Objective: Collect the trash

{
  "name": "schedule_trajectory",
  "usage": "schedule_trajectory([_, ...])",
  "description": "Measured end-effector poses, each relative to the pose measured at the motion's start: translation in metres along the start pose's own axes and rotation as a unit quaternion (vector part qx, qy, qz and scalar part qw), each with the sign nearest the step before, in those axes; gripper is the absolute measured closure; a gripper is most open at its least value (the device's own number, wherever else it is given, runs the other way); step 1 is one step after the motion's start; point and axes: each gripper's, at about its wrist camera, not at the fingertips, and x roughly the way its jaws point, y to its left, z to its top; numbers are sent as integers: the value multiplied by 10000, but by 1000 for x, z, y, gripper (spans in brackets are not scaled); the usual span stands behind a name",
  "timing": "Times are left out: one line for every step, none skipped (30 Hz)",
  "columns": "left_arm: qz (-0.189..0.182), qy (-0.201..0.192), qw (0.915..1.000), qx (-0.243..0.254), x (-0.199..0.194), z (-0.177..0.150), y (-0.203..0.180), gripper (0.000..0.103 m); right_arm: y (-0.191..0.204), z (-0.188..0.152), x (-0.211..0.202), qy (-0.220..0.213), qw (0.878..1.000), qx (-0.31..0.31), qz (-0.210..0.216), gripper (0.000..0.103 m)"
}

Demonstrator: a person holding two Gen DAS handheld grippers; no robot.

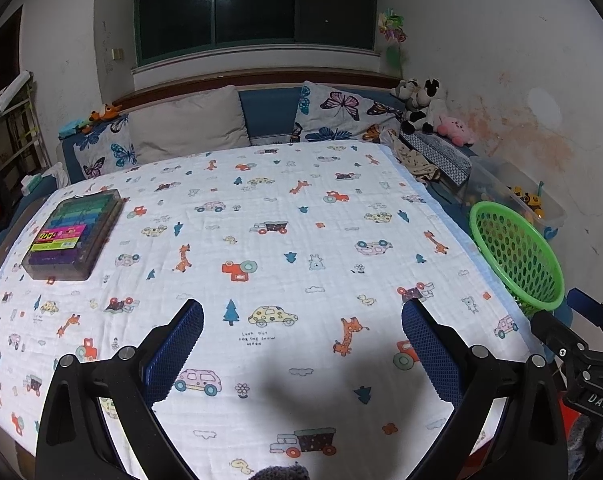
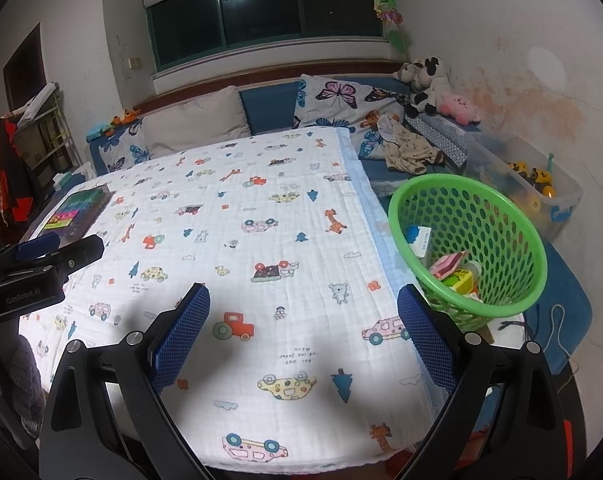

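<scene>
Both grippers hover above the near part of the printed blanket [image 1: 261, 208]: the left gripper [image 1: 301, 312] and the right gripper [image 2: 303, 298] each have jaws spread wide and empty. The green basket [image 2: 513, 216] stands just off the blanket's right edge and contains the trash [image 2: 453, 270]. A plastic case [image 1: 75, 232] lies at the far left corner

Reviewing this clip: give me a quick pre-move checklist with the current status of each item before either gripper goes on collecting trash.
1. Left gripper open and empty: ok.
2. Right gripper open and empty: ok.
3. Green basket upright at the blanket's right edge, within view: ok.
4. Basket already holds trash, including a yellow carton: ok.
5. Loose trash left on the blanket: none visible; only a crayon box lies there.
6. Crayon box counts as trash: cannot tell.
</scene>
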Motion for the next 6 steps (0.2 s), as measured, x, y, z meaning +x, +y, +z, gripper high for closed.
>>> schedule_trajectory([-9, 14, 10000, -5, 1, 0, 0, 7, 1, 0, 0, -1, 10000, 4, 4, 9])
schedule_trajectory([-15, 28, 10000, -7, 2, 0, 0, 7, 0, 1, 0, -6, 10000, 7, 7, 9])
schedule_trajectory([-3, 26, 10000, -10, 2, 0, 0, 7, 0, 1, 0, -3, 10000, 2, 7, 9])
schedule_trajectory([4, 23, 10000, -12, 2, 0, 0, 7, 1, 1, 1, 0, 10000, -6, 7, 9])
schedule_trajectory([2, 28, 10000, -16, 2, 0, -1, 7, 1, 2, 0, -4, 10000, -6, 1, 9])
schedule_trajectory([-4, 31, 10000, -21, 3, 0, 0, 7, 1, 1, 0, -7, 10000, 4, 5, 9])
